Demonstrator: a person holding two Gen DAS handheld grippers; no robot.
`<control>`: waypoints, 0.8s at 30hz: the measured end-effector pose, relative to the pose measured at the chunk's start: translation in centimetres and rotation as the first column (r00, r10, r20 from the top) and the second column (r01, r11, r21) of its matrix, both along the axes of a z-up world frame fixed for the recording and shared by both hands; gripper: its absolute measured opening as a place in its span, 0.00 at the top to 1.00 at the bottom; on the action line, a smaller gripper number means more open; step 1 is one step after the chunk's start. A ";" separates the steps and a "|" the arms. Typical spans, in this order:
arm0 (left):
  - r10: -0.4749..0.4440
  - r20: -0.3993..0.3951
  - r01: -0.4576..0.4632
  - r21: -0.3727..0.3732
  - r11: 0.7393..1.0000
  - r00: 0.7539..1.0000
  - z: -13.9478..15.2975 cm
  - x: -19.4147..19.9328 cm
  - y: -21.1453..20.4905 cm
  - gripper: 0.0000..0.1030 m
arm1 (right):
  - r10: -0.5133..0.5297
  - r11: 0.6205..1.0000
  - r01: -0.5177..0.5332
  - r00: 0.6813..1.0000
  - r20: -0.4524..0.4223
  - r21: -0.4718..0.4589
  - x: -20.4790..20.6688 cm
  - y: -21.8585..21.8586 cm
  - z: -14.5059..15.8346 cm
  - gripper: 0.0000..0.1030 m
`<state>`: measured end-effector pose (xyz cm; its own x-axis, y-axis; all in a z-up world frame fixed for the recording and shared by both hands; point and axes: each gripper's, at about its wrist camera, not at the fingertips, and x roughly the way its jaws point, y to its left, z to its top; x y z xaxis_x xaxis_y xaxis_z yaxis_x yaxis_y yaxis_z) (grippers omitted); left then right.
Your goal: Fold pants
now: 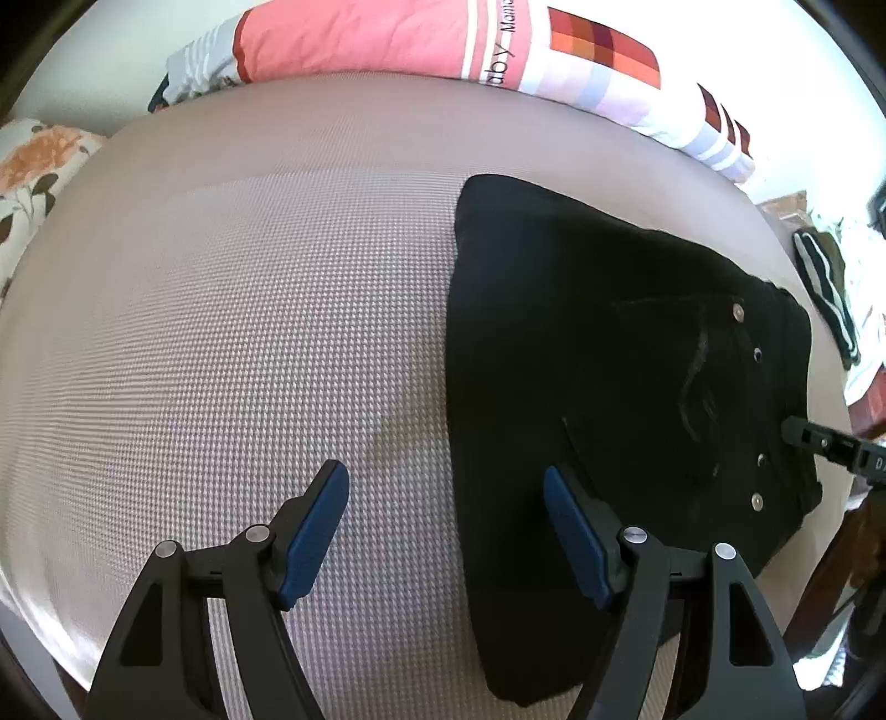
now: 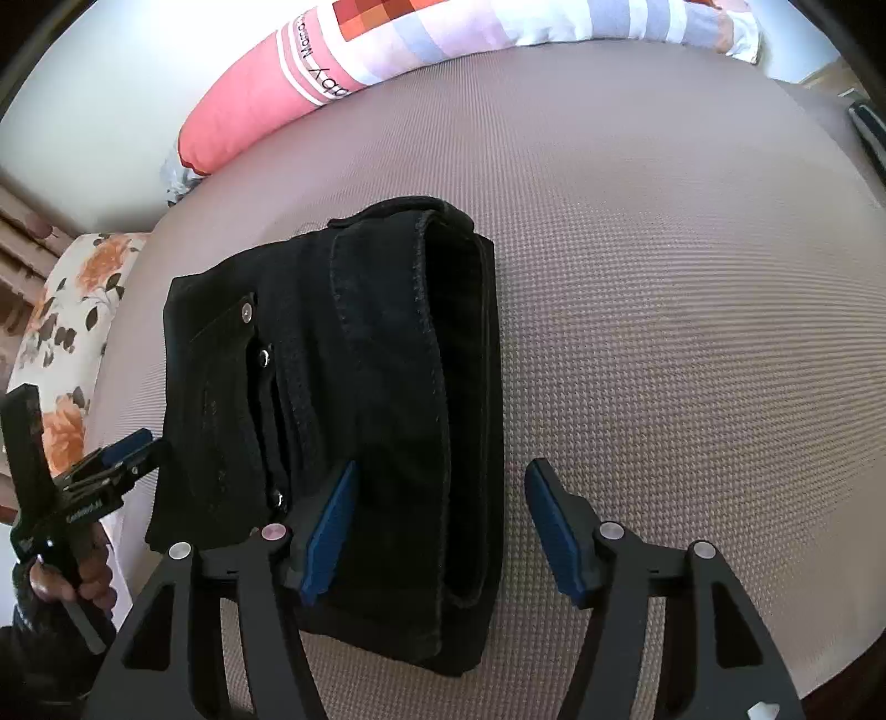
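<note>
The black jeans (image 2: 343, 399) are lying folded into a compact rectangle on the beige textured mattress (image 1: 232, 310), waistband and rivets showing on one side, the folded-over legs forming a thick roll along the other edge. They are sitting toward the middle of the bed, well short of the pink and checked pillow (image 1: 387, 39) along the far edge.

The right gripper (image 2: 440, 526) is hovering over the near end of the bundle with its blue pads parted, one pad above the denim and the other over bare mattress; nothing is being pinched. The left gripper (image 1: 446, 531) is also standing wide apart and empty, straddling the jeans' left border.

By my reckoning the folding is nearly finished and both tools are letting go. To do this well, the person should be lifting straight off without snagging the top layer, then pressing the roll flat so the stack isn't springing open, and squaring the corners.

As for writing, the pillow is showing "baby" and part of a word starting "Mama". Small white lettering on the left tool's body, seen from the right wrist, is too blurred to read.
</note>
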<state>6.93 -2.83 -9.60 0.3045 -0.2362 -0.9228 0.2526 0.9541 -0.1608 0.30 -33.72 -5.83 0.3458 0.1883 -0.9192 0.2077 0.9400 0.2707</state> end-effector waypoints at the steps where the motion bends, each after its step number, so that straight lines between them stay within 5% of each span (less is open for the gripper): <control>1: 0.002 -0.014 -0.002 -0.006 1.000 1.000 -0.2 0.3 0.1 0.29 | 0.002 1.000 -0.002 1.000 -0.002 0.013 0.1 -0.2 -0.2 0.40; 18: -0.058 -0.142 0.021 -0.245 0.969 0.988 -0.9 3.9 0.8 0.29 | 0.050 0.938 -0.057 0.998 0.030 0.342 0.3 -4.5 -1.9 0.38; 24: -0.097 -0.164 0.050 -0.271 0.961 0.982 -1.0 4.4 0.3 0.29 | 0.069 0.911 -0.078 0.997 0.036 0.406 0.0 -6.1 -2.3 0.40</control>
